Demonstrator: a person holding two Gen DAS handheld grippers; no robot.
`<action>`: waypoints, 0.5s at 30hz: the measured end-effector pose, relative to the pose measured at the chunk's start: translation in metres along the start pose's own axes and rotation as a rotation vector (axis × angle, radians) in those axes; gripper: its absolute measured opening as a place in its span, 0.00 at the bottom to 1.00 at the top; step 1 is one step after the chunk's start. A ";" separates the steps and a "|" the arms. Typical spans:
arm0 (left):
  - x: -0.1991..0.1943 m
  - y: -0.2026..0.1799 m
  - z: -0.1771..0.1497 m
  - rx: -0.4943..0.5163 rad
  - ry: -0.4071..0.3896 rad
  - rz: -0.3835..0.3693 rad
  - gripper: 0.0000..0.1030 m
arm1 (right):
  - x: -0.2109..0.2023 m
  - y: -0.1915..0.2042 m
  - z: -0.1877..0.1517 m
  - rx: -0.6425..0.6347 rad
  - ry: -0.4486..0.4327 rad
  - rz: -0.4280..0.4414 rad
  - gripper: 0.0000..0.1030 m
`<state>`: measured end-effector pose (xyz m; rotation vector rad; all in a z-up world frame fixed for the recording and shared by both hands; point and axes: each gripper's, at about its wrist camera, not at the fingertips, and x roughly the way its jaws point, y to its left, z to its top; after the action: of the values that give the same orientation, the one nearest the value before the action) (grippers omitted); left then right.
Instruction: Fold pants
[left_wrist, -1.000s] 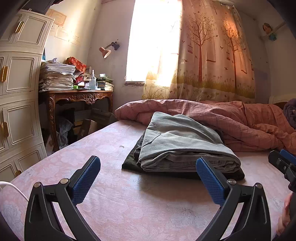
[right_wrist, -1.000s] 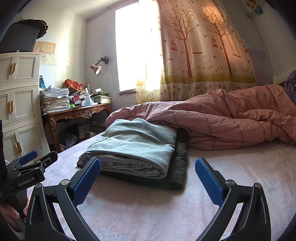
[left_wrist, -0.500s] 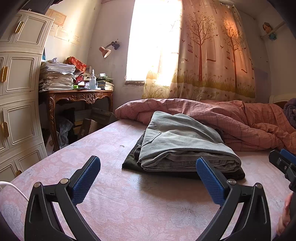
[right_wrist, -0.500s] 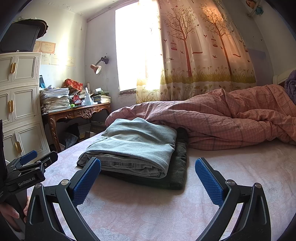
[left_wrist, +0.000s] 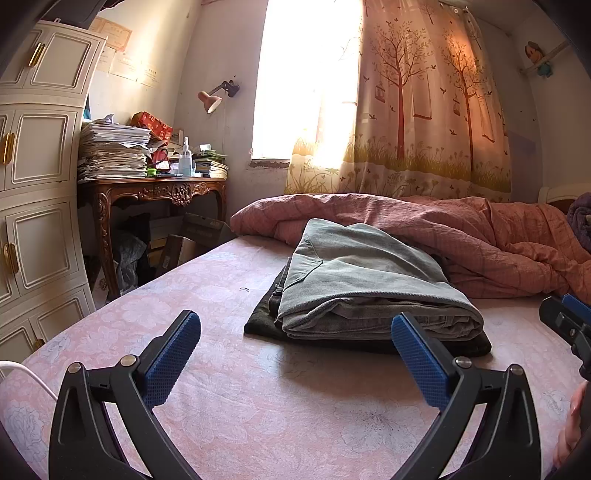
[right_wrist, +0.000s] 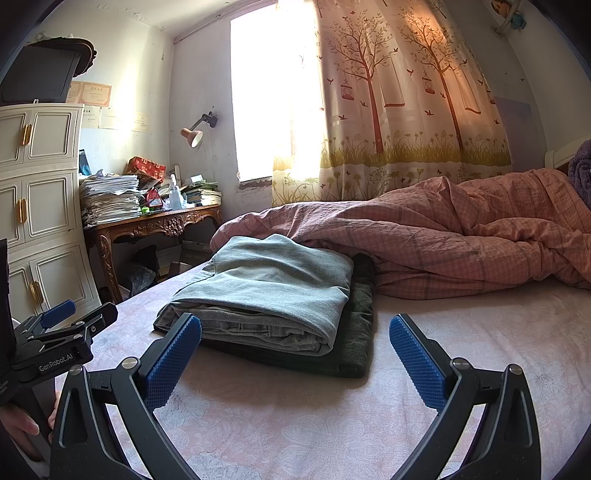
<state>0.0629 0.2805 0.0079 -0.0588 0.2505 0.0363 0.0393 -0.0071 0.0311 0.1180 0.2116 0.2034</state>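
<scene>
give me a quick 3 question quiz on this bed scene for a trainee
1. True or false: the grey pants lie folded on a dark garment.
2. The quilt lies: A) behind the pants, B) in front of them, C) under them?
3. Fill in: both the left gripper and the right gripper are ____ and hold nothing.

Key: 1 true; 2 A; 3 open

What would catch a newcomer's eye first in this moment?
The folded grey pants lie stacked on a darker folded garment mid-bed, in front of a rumpled pink quilt. Both the left gripper and right gripper are open and empty, short of the stack.
</scene>
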 end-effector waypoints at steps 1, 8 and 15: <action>0.000 -0.001 0.000 0.000 -0.001 0.000 1.00 | 0.000 0.000 0.000 0.000 0.000 0.000 1.00; 0.002 0.000 -0.001 0.009 0.001 0.001 1.00 | 0.000 0.000 0.000 0.001 0.002 0.000 1.00; 0.002 -0.007 -0.002 0.059 -0.015 0.005 1.00 | -0.003 0.005 -0.003 -0.032 -0.002 0.006 1.00</action>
<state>0.0644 0.2733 0.0056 0.0003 0.2366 0.0342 0.0350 -0.0023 0.0299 0.0872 0.2058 0.2126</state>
